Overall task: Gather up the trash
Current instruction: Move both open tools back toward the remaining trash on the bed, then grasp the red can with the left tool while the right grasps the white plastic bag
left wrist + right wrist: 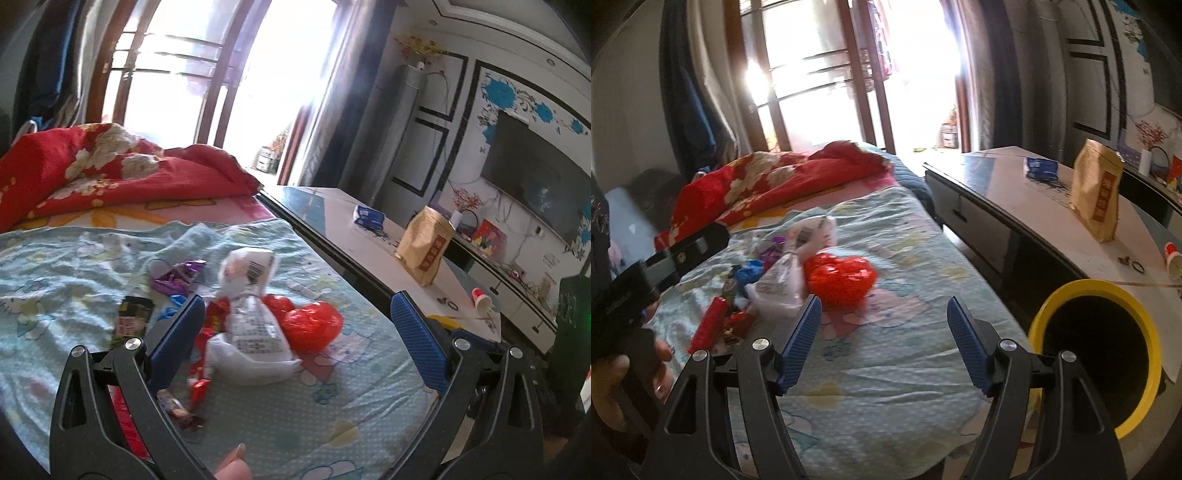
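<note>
- Left wrist view: the left gripper (pixel 297 332) is spread wide and empty; the white plastic bag (pixel 255 332) is framed between its fingers, long axis running away from the camera, lying on the bedspread (pixel 74 266).
- The red bag (pixel 314 325) is seen touching the white one; loose wrappers (pixel 177 275) crowd the left finger.
- Right wrist view: the right gripper (pixel 884 339) is held wide, empty, farther off; the yellow bin (pixel 1145 332) is seen just beside it.

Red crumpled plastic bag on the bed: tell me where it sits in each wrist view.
Left wrist: red plastic bag at centre, between the open fingers, right of the white printed bag.
Right wrist: left of centre, above the left fingertip, right of the white printed bag.
Shared landmark: brown paper bag on the table.
</note>
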A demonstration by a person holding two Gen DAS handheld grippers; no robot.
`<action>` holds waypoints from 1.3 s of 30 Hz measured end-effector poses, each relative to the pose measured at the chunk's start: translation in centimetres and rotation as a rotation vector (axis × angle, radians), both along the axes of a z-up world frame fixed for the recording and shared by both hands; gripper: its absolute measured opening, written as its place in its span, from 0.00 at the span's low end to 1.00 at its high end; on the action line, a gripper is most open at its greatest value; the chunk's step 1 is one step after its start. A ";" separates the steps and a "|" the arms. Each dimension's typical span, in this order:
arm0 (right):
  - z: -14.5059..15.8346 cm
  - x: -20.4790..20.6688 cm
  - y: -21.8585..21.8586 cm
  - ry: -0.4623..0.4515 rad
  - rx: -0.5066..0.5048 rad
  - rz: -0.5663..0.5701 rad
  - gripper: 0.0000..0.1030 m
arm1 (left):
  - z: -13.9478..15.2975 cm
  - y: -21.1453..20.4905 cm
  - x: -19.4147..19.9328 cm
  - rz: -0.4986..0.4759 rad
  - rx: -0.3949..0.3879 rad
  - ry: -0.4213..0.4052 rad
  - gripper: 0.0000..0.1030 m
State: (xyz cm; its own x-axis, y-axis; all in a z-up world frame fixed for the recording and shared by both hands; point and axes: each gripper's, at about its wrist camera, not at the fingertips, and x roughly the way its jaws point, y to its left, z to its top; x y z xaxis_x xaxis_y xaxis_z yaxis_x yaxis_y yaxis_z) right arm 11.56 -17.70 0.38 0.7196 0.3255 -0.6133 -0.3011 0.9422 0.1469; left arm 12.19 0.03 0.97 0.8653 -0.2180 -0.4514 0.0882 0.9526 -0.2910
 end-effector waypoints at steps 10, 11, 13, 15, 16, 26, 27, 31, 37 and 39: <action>0.0 -0.2 4.5 0.010 0.003 0.102 0.68 | -0.4 5.3 -0.8 0.117 -0.035 0.015 0.90; 0.0 -0.1 4.9 0.011 0.003 0.109 0.68 | -0.5 5.7 -0.9 0.127 -0.036 0.018 0.90; -0.1 0.1 5.9 0.015 0.003 0.129 0.68 | -0.6 6.7 -1.3 0.150 -0.042 0.023 0.90; -0.3 0.2 6.7 0.018 0.000 0.140 0.68 | -0.7 7.7 -1.6 0.174 -0.045 0.027 0.90; -0.5 0.2 7.1 0.020 -0.004 0.148 0.68 | -0.7 8.1 -1.7 0.182 -0.047 0.029 0.90; -2.2 2.1 10.7 0.051 -0.023 0.205 0.68 | -1.7 10.9 -2.6 0.247 -0.040 0.067 0.90; -2.4 2.3 10.9 0.057 -0.024 0.207 0.68 | -2.0 11.3 -2.6 0.256 -0.036 0.084 0.90; -3.3 3.5 12.1 0.083 -0.035 0.220 0.68 | -3.0 12.7 -2.3 0.272 -0.053 0.148 0.90; -4.8 5.2 13.1 0.142 -0.017 0.213 0.68 | -5.2 13.6 -2.0 0.261 -0.069 0.228 0.90; -5.1 5.6 13.2 0.154 -0.013 0.210 0.68 | -5.7 13.4 -2.0 0.244 -0.079 0.250 0.89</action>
